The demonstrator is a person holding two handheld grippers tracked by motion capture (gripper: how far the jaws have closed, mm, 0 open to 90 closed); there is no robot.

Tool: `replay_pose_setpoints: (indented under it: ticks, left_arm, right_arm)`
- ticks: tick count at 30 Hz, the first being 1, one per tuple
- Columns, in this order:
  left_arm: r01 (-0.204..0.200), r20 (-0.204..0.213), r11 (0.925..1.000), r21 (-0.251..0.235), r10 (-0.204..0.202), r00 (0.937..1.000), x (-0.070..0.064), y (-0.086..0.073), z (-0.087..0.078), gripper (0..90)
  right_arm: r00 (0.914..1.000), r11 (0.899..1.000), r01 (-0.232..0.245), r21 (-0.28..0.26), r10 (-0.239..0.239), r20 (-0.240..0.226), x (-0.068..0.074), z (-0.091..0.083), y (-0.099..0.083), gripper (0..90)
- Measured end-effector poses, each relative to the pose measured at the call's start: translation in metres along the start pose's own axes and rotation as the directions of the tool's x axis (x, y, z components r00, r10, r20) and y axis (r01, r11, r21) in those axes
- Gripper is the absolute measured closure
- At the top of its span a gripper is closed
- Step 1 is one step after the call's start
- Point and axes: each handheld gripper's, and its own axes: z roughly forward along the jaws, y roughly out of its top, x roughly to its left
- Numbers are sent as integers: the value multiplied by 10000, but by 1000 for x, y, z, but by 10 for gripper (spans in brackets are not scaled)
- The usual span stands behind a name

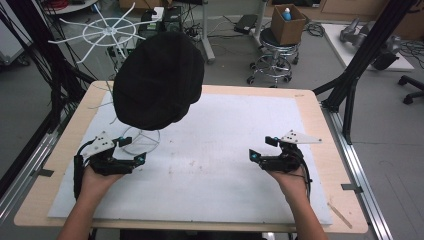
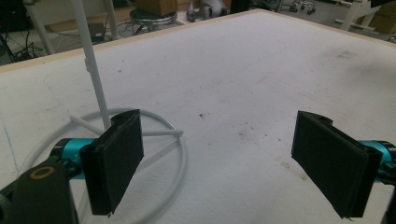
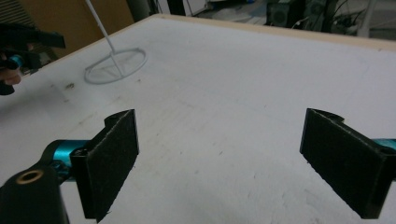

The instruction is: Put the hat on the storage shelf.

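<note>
Two grippers, one white stand, one black hat, all on one desk [image 1: 320, 150]; landmark is the stand's ring base [image 1: 142, 136]. Left gripper [image 1: 131, 149] just near-side of the ring, fingers [image 2: 116, 161] spread wide, holding nothing; right gripper [image 1: 260, 148] well apart to the ring's right, fingers [image 3: 109, 158] likewise wide and empty; bare white mat between them. Hat [image 1: 159, 77] sits atop the stand, above the ring; the desk's far edge lies beyond it.

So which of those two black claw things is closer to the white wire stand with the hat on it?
The left gripper. Its open jaws sit right beside the stand's ring base, under the black hat; the right gripper is far across the white mat.
</note>
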Motion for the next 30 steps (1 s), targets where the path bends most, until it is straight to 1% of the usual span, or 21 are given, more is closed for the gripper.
replay_pose_setpoints:
  ticks: [2, 4, 7, 10, 17, 20, 23, 25, 30]
  left_arm:
    - [22, -9, 10000, -22, -22, 10000, 0, 0, 0, 169]
    - [5, -41, 10000, -33, -5, 10000, 0, -1, -1, 169]
    - [-11, -33, 10000, 5, 11, 10000, -1, -2, -1, 169]
    - [-34, 12, 10000, 41, 34, 10000, -1, -2, 0, 169]
    - [-39, 10, 10000, 38, 39, 10000, -3, -2, -1, 170]
    - [-70, 48, 9999, 98, 70, 10000, -3, -3, -1, 170]
    - [-72, 35, 9999, 130, 71, 10000, -3, -3, 0, 170]
    - [-32, 57, 9999, 145, 31, 10000, -3, -3, 0, 170]
    - [-34, 11, 9999, 141, 34, 10000, -2, -3, 0, 170]
  right_arm:
    - [10000, 9999, 29, 141, -30, 47, -1, 2, -1, 108]
    - [10000, 9999, 83, 150, -84, 50, -1, 3, -1, 108]
    - [9998, 9992, 137, 373, -142, 116, 0, 5, -2, 108]
    - [9999, 9991, 70, 429, -74, 80, 1, 5, -2, 108]
    - [10000, 9998, -34, 218, 33, 22, 0, 2, -2, 108]
    - [10000, 9998, 12, 177, -12, -19, 0, 3, -1, 108]
    - [10000, 9998, -10, 192, 11, -50, 0, 3, -1, 108]
    - [9999, 9996, -140, 252, 141, -44, 0, 3, -2, 108]
    - [9999, 9995, -118, 279, 119, -37, -1, 4, -2, 108]
